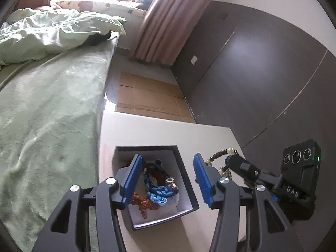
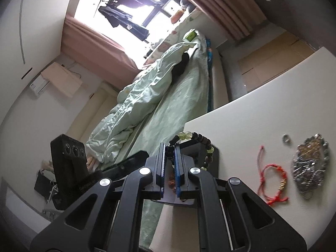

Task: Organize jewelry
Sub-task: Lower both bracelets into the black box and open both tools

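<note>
My left gripper (image 1: 168,180) hangs open over a black box (image 1: 163,220) with a white inside. In the box lie a blue knotted cord piece (image 1: 157,193) and brown beads (image 1: 142,201); nothing is between the blue pads. My right gripper (image 2: 170,153) is shut on a bracelet of dark and pale green beads (image 2: 197,145), which loops out to the right of the fingertips. The left wrist view has that bracelet (image 1: 220,157) hanging just right of the box, held by the right gripper (image 1: 229,159). On the table lie a red cord bracelet (image 2: 273,180), a small ring (image 2: 286,139) and a silver sparkly piece (image 2: 310,166).
The cream table (image 2: 262,109) stands against a bed with green sheets (image 1: 52,115) on its left. Flattened cardboard (image 1: 147,96) covers the floor beyond the table. A dark wardrobe (image 1: 262,73) runs along the right. Pink curtains (image 1: 168,21) hang by the window.
</note>
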`<action>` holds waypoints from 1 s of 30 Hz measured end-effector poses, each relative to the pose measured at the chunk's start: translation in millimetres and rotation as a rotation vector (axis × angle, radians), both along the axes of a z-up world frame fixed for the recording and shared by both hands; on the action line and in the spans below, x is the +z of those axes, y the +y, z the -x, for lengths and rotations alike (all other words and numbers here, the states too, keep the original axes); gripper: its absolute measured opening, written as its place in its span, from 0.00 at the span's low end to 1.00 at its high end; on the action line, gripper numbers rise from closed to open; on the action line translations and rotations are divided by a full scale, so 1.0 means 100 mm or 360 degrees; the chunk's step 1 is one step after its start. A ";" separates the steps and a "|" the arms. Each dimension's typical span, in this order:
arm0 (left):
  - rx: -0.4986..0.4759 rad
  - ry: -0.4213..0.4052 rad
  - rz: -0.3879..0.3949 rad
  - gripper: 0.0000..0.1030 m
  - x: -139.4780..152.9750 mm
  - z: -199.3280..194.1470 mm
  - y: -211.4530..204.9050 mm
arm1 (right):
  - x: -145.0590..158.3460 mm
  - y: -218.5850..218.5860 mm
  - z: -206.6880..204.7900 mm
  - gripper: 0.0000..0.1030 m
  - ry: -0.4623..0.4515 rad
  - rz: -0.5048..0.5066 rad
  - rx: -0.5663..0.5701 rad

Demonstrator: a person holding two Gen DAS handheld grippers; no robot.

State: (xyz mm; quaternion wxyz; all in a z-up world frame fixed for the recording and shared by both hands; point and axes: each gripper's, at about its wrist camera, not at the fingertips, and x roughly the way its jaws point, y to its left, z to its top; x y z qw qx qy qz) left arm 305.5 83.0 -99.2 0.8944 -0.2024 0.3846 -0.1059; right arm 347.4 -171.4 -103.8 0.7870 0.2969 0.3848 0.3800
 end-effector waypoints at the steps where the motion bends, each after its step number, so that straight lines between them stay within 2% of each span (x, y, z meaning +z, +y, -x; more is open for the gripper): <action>1: 0.0017 0.0001 0.0004 0.50 0.00 0.01 0.04 | 0.00 0.05 0.01 0.09 -0.0003 -0.0001 0.0008; 4: 0.0072 -0.0016 0.0015 0.63 0.03 0.04 0.16 | 0.00 0.19 0.02 0.09 -0.0008 -0.0009 0.0040; 9: 0.0141 -0.0071 -0.0008 0.78 0.10 0.09 0.30 | -0.01 0.47 0.05 0.09 -0.0010 0.0005 0.0107; 12: 0.0181 -0.0071 0.0019 0.83 0.08 0.08 0.37 | -0.09 0.65 0.01 0.10 0.0062 0.0120 0.0150; 13: 0.0191 -0.0069 0.0026 0.84 0.07 0.08 0.39 | -0.11 0.68 -0.01 0.13 0.0075 0.0151 0.0149; 14: 0.0197 -0.0067 0.0030 0.85 0.07 0.08 0.40 | -0.12 0.67 -0.02 0.29 0.0078 0.0182 0.0127; 15: 0.0201 -0.0068 0.0035 0.86 0.07 0.08 0.41 | -0.12 0.66 0.00 0.53 0.0072 0.0194 0.0101; 17: 0.0198 -0.0071 0.0036 0.87 0.07 0.08 0.40 | -0.08 0.58 0.02 0.78 0.0031 0.0194 0.0031; 21: 0.0171 -0.0075 0.0016 0.90 0.06 0.05 0.32 | -0.02 0.44 0.06 0.80 -0.0029 0.0184 -0.0013; 29: 0.0132 -0.0055 -0.0024 0.92 0.04 0.02 0.14 | -0.02 0.11 0.09 0.80 -0.0030 0.0345 -0.0129; 30: 0.0129 -0.0055 -0.0026 0.92 0.04 0.03 0.11 | -0.03 0.07 0.10 0.83 -0.0025 0.0368 -0.0142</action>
